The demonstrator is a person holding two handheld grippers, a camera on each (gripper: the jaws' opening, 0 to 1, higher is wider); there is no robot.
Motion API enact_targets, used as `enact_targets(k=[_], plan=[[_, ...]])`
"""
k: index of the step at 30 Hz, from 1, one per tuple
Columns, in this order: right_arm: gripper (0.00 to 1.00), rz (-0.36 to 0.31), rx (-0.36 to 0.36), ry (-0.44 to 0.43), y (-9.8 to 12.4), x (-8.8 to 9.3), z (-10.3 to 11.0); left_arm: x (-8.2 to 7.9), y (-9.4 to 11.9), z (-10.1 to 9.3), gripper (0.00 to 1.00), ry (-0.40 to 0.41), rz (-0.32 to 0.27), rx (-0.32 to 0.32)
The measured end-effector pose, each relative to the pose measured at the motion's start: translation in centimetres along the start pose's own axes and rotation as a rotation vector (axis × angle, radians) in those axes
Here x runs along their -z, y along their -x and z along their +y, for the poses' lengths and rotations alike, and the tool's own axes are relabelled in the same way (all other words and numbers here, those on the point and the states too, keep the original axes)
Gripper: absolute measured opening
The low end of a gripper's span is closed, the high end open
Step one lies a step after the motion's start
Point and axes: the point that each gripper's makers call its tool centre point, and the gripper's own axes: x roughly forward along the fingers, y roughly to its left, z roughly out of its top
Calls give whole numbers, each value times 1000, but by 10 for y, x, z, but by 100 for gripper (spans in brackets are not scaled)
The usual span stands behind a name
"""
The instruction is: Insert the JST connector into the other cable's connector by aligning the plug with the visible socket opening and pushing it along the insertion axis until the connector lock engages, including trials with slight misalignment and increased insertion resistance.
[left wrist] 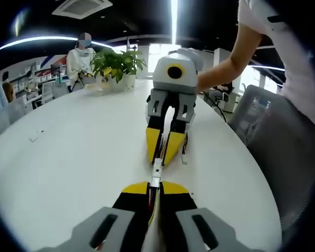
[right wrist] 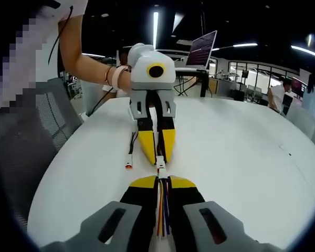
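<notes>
The two hand-held grippers faced each other tip to tip above the white counter (left wrist: 68,157); the left hand-held gripper (left wrist: 155,190) had its jaws clamped on a cable (left wrist: 153,207), and the right hand-held gripper (right wrist: 162,181) was clamped on a bundle of coloured wires (right wrist: 163,210); the white JST connector (left wrist: 156,170) sat between the yellow tips, plug and socket touching end to end; whether the lock had engaged could not be told; a spare cable (right wrist: 130,152) lay on the counter just beside the left hand-held gripper; a potted plant (left wrist: 118,65) stood at the far end.
</notes>
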Motion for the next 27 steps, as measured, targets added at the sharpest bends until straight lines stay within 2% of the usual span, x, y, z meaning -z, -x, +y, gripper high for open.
enact_targets(k=[4,7,17,20,27], plan=[[4,-8,-3,-4,0,-2,0,-6,1,0,1,0,-19,-2],[4,-1,-7,12,-2,-4,2,-4,-1,-1,1,-24,7,2],[3,14,-31,9,-1,-1,5,-5,-6,-5,1,-48,21,20],[3,9,-39,14,0,-4,6,-11,-7,-9,0,-55,1,34],[2,25,-53,25,2,-3,8,-11,-9,-11,0,-99,22,38]])
